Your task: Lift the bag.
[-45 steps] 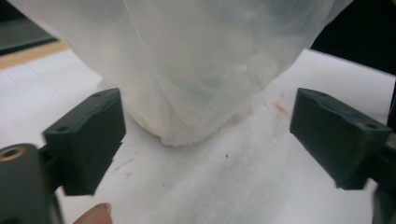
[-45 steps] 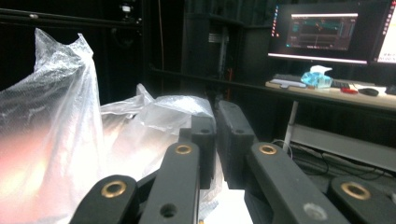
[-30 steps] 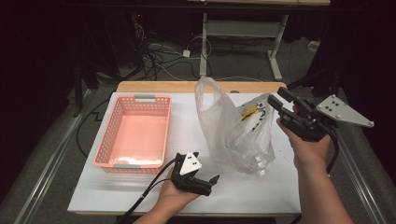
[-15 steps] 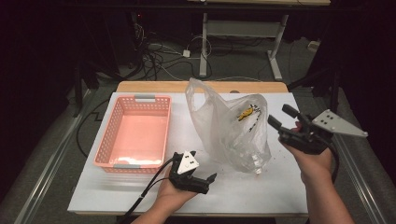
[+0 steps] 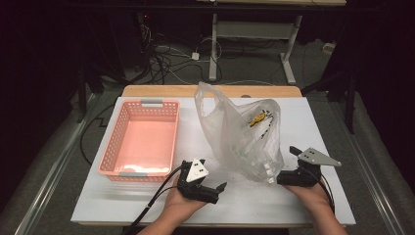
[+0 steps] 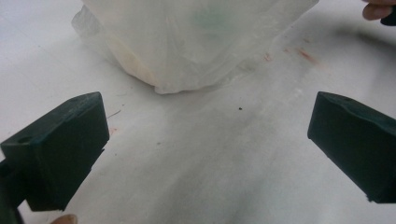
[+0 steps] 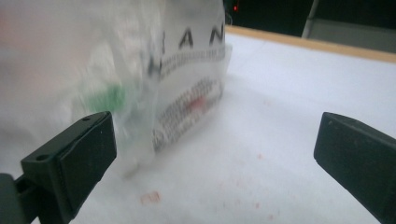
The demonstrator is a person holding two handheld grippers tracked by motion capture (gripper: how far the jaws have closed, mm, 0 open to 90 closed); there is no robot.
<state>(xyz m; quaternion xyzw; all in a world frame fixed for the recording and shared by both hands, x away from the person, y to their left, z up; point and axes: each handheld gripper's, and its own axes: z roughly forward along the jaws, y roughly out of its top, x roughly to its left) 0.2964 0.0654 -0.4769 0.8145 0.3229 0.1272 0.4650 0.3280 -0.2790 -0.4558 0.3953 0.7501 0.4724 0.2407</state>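
Both tongs, left (image 5: 215, 188) and right (image 5: 286, 169), gape empty beside the plastic bag (image 5: 242, 134).

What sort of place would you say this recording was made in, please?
Probably a lab or workshop set up for recording. A white table stands before a dark backdrop, loose cables trail over the floor behind it, and staged items, a pink basket and a clear plastic bag, sit on it.
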